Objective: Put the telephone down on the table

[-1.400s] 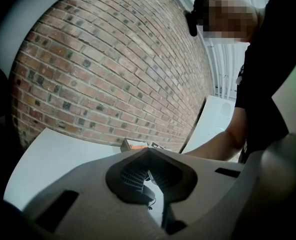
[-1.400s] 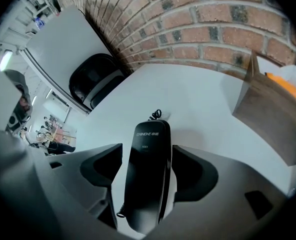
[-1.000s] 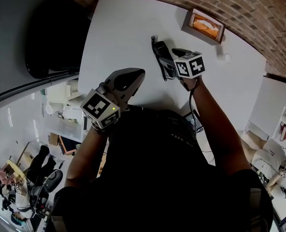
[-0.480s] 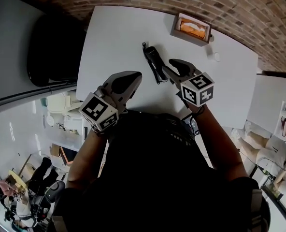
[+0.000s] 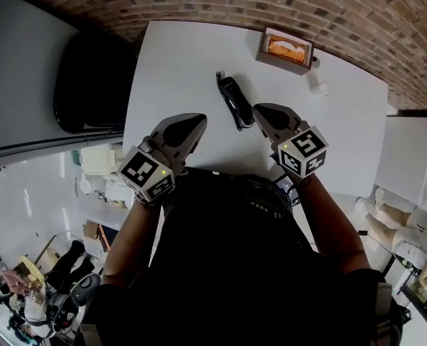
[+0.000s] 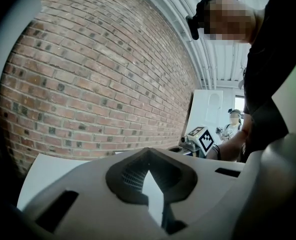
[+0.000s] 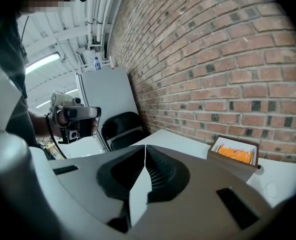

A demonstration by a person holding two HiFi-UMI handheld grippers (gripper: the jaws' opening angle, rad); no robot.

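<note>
Black telephone handset (image 5: 235,101) flat on the white surface (image 5: 170,71), set down, lying lengthwise toward the far edge. Curly cord (image 5: 218,80) bunched at its far end. Roughly mid-width, closer to the far edge than to the near one. Touched by neither gripper.

Right gripper (image 5: 261,111) just beside the handset's near end, on its right, clear of it. Pressed together, just done closing, nothing between the pads in the right gripper view. Left gripper (image 5: 196,121) further off on the handset's left, by the surface's near edge. Also pressed together and empty, same look in the left gripper view.

Edges:
- Far edge along the brick wall (image 5: 343,6).
- Left edge next to a black chair (image 5: 91,78).
- Near edge hidden under the person's dark torso (image 5: 228,265) and both arms.

Brown open box (image 5: 280,61) holding an orange packet (image 5: 285,47), close to the far edge, apart from the handset. Small white disc (image 5: 323,89) right of the box, lying alone.

Open room:
- Wide bare strip from the handset out to the left edge.
- Another bare stretch right of the right gripper toward the right edge.
- Narrow bare gap between handset and box.
</note>
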